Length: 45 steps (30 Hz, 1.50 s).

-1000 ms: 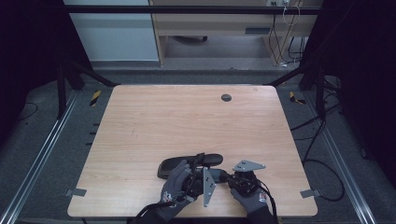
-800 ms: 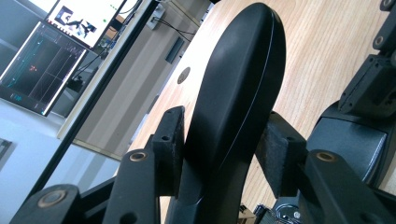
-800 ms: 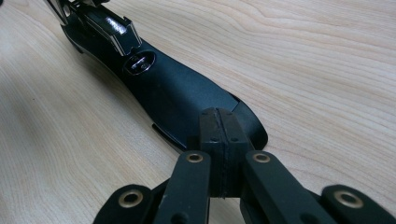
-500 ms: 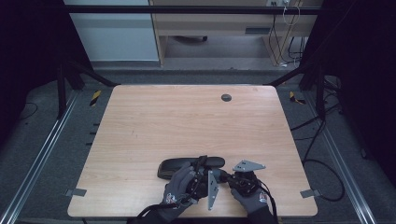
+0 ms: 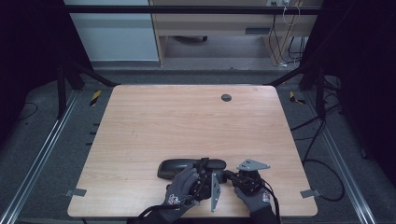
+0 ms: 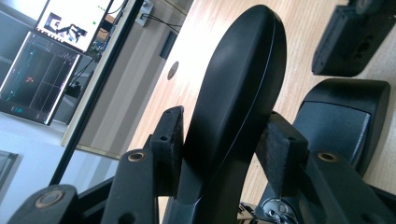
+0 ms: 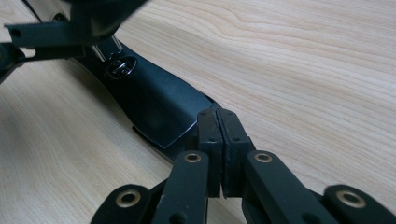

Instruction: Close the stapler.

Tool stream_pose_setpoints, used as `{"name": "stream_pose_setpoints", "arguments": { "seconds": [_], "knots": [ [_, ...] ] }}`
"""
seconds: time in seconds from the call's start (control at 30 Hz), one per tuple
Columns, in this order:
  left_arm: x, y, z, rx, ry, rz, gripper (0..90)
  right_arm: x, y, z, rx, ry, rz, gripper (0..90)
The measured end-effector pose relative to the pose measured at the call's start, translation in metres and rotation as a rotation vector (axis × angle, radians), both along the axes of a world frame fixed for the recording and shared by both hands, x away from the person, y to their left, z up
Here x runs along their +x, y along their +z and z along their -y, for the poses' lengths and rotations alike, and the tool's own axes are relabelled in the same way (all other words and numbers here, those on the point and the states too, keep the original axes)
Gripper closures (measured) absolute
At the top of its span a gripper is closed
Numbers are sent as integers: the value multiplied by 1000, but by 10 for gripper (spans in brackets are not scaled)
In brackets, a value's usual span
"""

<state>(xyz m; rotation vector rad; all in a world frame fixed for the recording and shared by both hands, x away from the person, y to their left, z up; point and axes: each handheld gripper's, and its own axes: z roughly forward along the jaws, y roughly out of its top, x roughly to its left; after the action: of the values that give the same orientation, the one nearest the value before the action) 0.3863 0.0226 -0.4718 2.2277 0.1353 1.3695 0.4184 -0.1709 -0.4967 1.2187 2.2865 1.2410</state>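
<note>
Left hand-held gripper (image 6: 219,140): one, carried in a gloved hand at the near edge of the table (image 5: 140,121), turned onto its side. Its jaws stand part-way closed and clamp a black glasses case (image 6: 238,84) across the short width, one pad on each flank.

Right hand-held gripper (image 7: 218,154): one, just to the right of the left one in the high view, jaws brought together. A thin edge of the open case, apparently the lower half or lid flap (image 7: 159,105), runs in to the pads; whether it is pinched between them cannot be told.

Glasses case (image 5: 191,165): one, black, elongated, with a small metal emblem (image 7: 120,66). It lies at the near middle of the table, touching both grippers, directly ahead of the hands. Its long axis runs left to right across the table, parallel to the near edge. The left gripper sits at mid-length, the right at the right-hand end; both are equally close.

Table: one, pale wood grain, with one round grommet (image 5: 226,97) near the far edge, well apart from the work.

Judgement: any opening or closing turns on the right end pulling away from the held body.
</note>
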Motion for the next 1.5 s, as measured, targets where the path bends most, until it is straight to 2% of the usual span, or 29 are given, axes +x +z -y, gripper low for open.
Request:
{"name": "stream_pose_setpoints", "arguments": {
  "seconds": [0.17,0.33,0.47,0.63,1.0,1.1,1.27,1.37,1.5],
  "knots": [
    [0,-1,1,-1,-1,-6,529,0,0,2,0,-12,5,877],
    [1,1,-1,-19,-7,-31,513,1,0,4,-4,-19,9,863],
    [-1,4,-2,-56,-45,-65,455,1,0,5,-6,-25,13,849],
    [-5,7,-1,-73,-71,-91,418,1,0,7,-4,-37,12,838],
    [-5,18,-7,-189,-105,-188,387,3,0,14,-2,-53,15,826],
    [-6,22,-9,-208,-107,-210,385,2,0,14,1,-59,7,825],
    [-7,29,-11,-253,-120,-228,386,3,1,15,4,-60,16,823],
    [-7,32,-13,-261,-120,-230,389,2,2,16,5,-62,18,824],
    [-7,37,-17,-294,-117,-242,397,2,2,16,5,-61,24,828]
  ]
}}
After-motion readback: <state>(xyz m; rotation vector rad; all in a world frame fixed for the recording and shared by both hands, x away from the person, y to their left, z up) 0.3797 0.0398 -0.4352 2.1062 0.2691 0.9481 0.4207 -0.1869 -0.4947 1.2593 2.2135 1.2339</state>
